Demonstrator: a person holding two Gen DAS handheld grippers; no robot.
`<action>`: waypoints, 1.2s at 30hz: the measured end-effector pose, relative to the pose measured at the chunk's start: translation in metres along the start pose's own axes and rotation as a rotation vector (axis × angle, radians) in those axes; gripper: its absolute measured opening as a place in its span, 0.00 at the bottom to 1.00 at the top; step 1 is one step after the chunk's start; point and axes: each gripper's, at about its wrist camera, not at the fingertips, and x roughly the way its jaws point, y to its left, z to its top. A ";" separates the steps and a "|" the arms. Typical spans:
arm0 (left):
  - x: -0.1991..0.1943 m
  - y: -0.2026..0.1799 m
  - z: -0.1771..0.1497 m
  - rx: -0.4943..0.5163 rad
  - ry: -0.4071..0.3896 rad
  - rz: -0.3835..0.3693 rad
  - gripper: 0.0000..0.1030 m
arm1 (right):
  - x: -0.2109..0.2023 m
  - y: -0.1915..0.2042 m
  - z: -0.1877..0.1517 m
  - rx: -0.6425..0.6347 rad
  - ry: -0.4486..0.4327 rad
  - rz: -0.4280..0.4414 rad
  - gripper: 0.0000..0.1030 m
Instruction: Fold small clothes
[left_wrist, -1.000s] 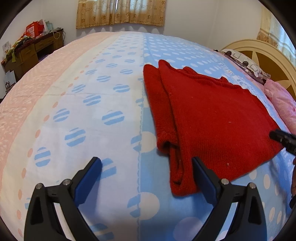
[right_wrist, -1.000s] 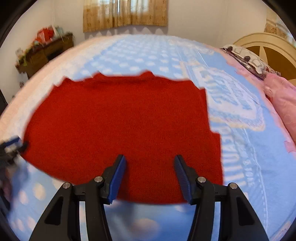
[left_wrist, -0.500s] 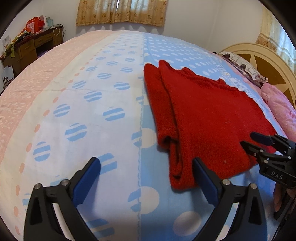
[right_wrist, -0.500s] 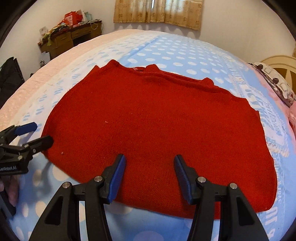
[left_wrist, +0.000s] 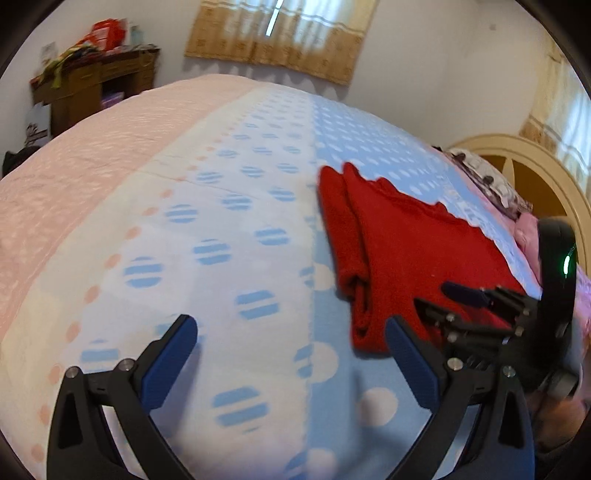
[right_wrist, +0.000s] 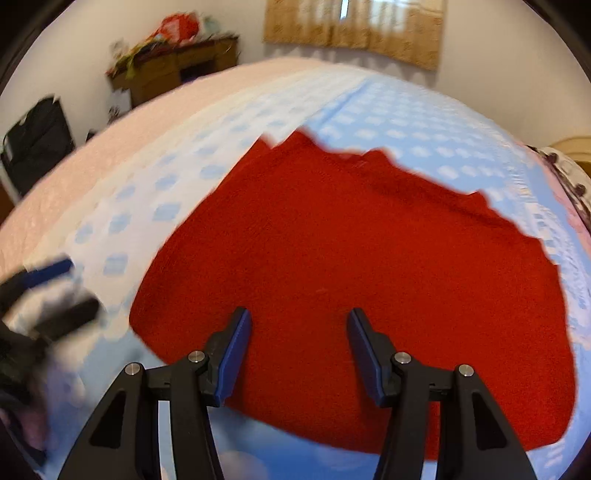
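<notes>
A red knitted sweater (left_wrist: 410, 251) lies flat on the bed, its left side folded over in a long doubled edge. It fills the middle of the right wrist view (right_wrist: 351, 266). My left gripper (left_wrist: 291, 354) is open and empty above the bedspread, just left of the sweater's near corner. My right gripper (right_wrist: 299, 343) is open and empty, low over the sweater's near edge. The right gripper also shows in the left wrist view (left_wrist: 439, 299), over the near hem. The left gripper appears blurred at the left of the right wrist view (right_wrist: 59, 288).
The bedspread (left_wrist: 207, 229) is pink at the left, white and blue with dots elsewhere. A cream headboard (left_wrist: 532, 166) and pillows (left_wrist: 491, 181) are at the right. A cluttered wooden desk (left_wrist: 92, 85) stands by the far wall under a curtained window (left_wrist: 280, 33).
Both grippers have moved left along the sweater's near edge. The right gripper now sits close beside the left one. The sweater has not moved.
</notes>
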 end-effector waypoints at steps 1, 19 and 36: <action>-0.001 0.003 -0.001 0.005 0.004 0.010 1.00 | -0.002 0.006 -0.003 -0.029 -0.021 -0.023 0.54; 0.012 0.016 0.038 0.166 -0.005 0.190 1.00 | -0.029 0.079 -0.026 -0.358 -0.073 -0.118 0.57; 0.049 0.002 0.065 0.226 0.057 0.174 1.00 | -0.018 0.097 -0.030 -0.477 -0.148 -0.307 0.62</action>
